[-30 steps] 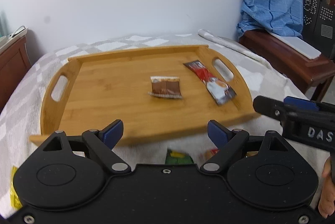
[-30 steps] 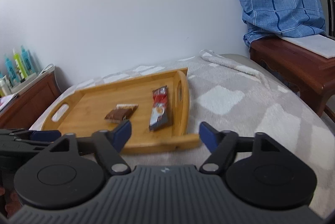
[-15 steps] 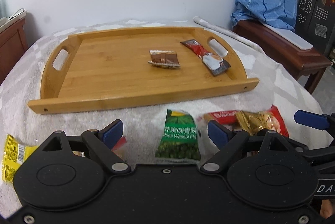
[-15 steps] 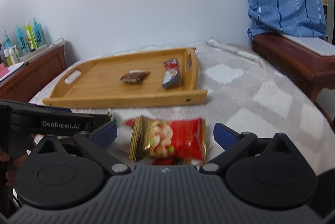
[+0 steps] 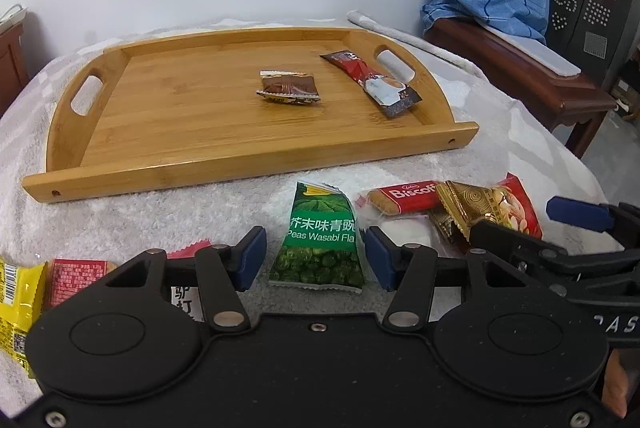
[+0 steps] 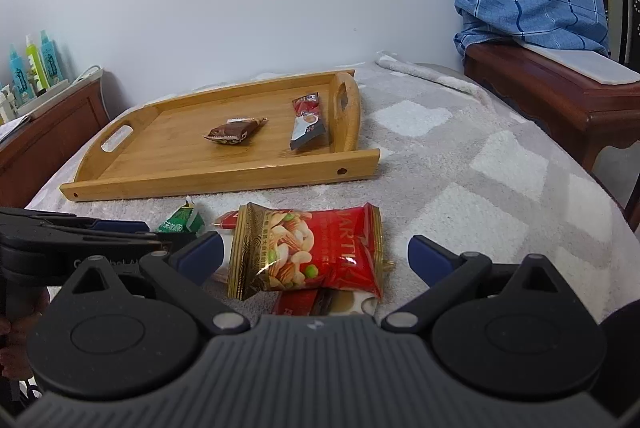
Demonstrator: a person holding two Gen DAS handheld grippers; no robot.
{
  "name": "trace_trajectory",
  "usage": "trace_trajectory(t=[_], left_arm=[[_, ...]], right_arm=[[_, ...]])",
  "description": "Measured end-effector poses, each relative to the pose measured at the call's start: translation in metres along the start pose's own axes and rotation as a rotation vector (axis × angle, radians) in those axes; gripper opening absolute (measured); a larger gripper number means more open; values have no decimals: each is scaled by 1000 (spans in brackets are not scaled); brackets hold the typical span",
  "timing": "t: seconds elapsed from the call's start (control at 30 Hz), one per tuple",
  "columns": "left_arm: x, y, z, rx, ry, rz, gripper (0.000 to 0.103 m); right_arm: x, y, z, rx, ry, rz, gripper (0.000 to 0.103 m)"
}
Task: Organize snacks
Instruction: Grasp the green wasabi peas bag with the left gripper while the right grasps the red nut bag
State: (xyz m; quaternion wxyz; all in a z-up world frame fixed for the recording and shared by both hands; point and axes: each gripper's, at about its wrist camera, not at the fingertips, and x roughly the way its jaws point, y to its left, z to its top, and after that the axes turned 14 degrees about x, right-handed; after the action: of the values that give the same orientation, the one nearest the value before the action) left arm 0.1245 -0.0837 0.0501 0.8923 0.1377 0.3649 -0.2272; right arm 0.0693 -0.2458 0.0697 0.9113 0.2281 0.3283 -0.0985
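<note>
Both claws had dipped from the wooden tray (image 5: 248,164) toward snacks lying before its front rail: my left claw (image 5: 312,258) was closing around the green pea packet (image 5: 320,240), my right claw (image 6: 314,256) gaped wide, unpressed, astride the red nut bag (image 6: 316,252), each needing a pinch and lift over that rail onto the tray's bare left half.

Yellow packet (image 5: 16,304) cut off at left edge (partly behind tool)

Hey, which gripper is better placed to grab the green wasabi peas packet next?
Left. The left gripper already straddles the green wasabi peas packet, its jaws closing on it. The right gripper stands open around the red nut packet instead.
</note>
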Motion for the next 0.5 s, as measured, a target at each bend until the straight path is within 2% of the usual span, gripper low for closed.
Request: trace_trajectory(t=[0.07, 0.13, 0.33, 0.5], left_arm=[[1, 2, 1, -12, 1, -10, 49], [2, 4, 1, -27, 4, -28, 40], [0, 3, 1, -41, -1, -34, 38], [-3, 2, 1, -46, -11, -28, 36]], right_arm=[[2, 1, -1, -1, 8, -3, 103], [3, 1, -1, -1, 13, -5, 103], [4, 1, -2, -4, 21, 0, 103], [4, 2, -3, -5, 24, 16, 96]])
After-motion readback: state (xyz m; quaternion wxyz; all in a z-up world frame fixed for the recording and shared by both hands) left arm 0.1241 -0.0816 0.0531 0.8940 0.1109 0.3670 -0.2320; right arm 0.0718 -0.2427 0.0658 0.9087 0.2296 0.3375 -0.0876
